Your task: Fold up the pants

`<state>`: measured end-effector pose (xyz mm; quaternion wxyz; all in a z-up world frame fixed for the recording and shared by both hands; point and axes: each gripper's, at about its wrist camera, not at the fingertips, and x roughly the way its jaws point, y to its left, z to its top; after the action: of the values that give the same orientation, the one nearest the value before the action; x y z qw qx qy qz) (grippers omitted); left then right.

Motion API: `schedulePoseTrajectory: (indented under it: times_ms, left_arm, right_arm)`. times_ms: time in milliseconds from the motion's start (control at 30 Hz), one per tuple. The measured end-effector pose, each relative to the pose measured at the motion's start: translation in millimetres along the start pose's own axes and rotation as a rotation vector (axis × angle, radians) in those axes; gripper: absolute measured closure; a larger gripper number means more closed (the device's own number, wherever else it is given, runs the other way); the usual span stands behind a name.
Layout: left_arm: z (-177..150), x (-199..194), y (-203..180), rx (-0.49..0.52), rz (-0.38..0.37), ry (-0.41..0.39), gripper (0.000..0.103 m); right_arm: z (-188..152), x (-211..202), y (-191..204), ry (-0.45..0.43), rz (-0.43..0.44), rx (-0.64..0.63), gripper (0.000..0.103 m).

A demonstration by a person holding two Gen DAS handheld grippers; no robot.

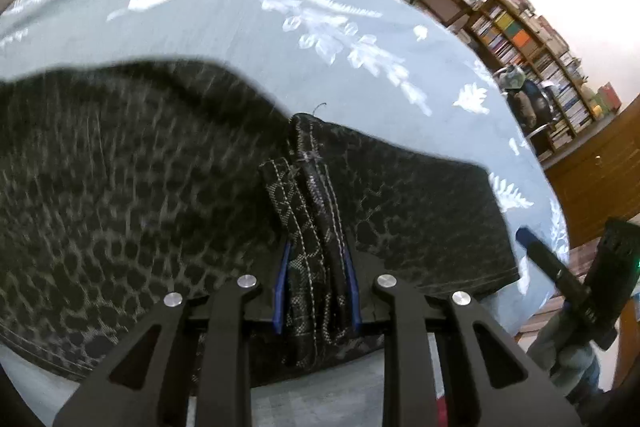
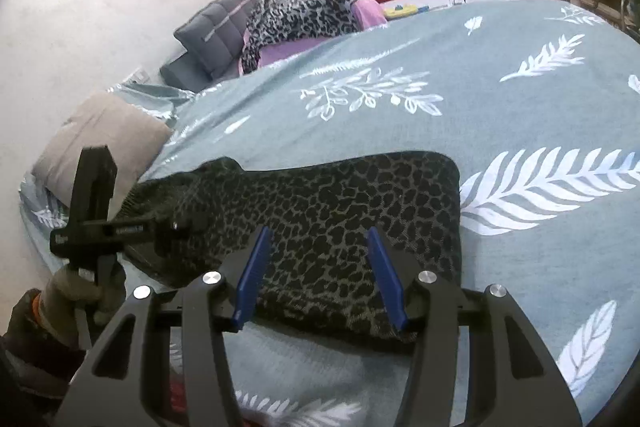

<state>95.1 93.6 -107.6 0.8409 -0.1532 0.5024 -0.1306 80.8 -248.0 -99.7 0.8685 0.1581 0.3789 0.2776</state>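
Between the fingers of the left hand-held gripper [image 1: 316, 291] sits a bunched, stitched edge of the pants [image 1: 132, 195], clamped tight; the pants lie on the bed [image 1: 248, 11] just ahead. The fold looks under way. Next, carry that edge across. The right hand-held gripper [image 2: 320, 279] hovers wide open over the cloth, holding nothing.

My left tongs [image 1: 316, 291] have matte black linkage arms at the bottom of the frame, four round silver screws and thin blue pads [image 1: 353, 291]. My right tongs [image 2: 320, 279] look the same, with broader blue pads [image 2: 254, 277]. At lower left of the right view, my left hand [image 2: 86, 293] wears a grey-green glove and a dark sleeve with an orange edge.
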Motion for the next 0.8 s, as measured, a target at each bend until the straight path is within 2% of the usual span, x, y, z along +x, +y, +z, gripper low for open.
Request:
schedulePoseTrajectory:
  times_ms: [133, 200, 300, 367, 400, 533, 633, 800]
  left_arm:
    - [-6.6, 8.4, 0.8, 0.007, 0.018, 0.000, 0.080]
    - [-6.9, 9.3, 0.4, 0.006, 0.027, -0.003, 0.076]
    - [-6.9, 9.9, -3.2, 0.014, 0.062, -0.007, 0.064]
    - [-4.4, 8.5, -7.4, 0.025, 0.104, -0.019, 0.048]
    - [-3.1, 6.0, -5.8, 0.027, 0.120, -0.026, 0.045]
    - [3.1, -11.4, -10.5, 0.019, 0.163, -0.083, 0.042]
    - [9.2, -26.0, -22.6, 0.049, 0.174, -0.141, 0.041]
    - [18.4, -22.2, -54.0, 0.132, 0.108, -0.188, 0.041]
  right_arm:
    - [-1.8, 21.4, -3.9, 0.037, -0.031, -0.002, 0.051]
    - [-6.1, 28.8, -5.1, 0.056, -0.046, -0.005, 0.051]
    - [-12.0, 40.1, -7.3, 0.081, -0.080, -0.021, 0.051]
    - [-16.5, 40.6, -4.6, 0.080, -0.093, -0.029, 0.051]
    - [-17.1, 40.8, -3.8, 0.079, -0.098, -0.032, 0.051]
    - [-14.0, 35.5, -1.7, 0.072, -0.087, -0.021, 0.051]
    - [-3.0, 20.9, -0.3, 0.020, -0.091, -0.016, 0.051]
    - [20.9, 20.4, -10.1, -0.027, -0.133, 0.005, 0.051]
